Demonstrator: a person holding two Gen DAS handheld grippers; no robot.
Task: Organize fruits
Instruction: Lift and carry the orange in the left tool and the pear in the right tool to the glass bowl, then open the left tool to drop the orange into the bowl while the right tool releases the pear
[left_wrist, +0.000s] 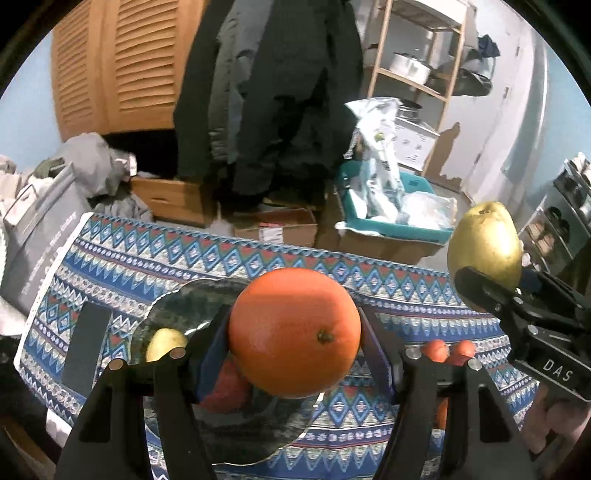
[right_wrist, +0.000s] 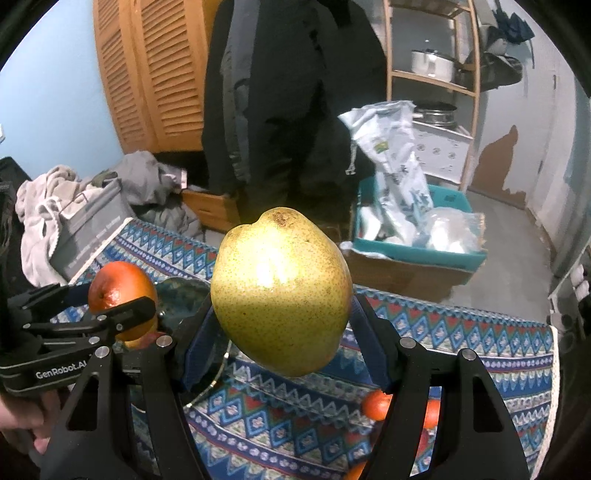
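Orange is clamped between the left gripper pads, held above the glass plate (gripper angled downward). Right gripper pinches a pear over the patterned cloth, alongside.

Each camera looks forward and downward along its own hand-held gripper, close over the bench. Both views share the patterned cloth, the dark plate and the room behind.

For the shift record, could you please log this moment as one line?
left gripper: shut on orange | right gripper: shut on pear | both above patterned cloth near glass plate
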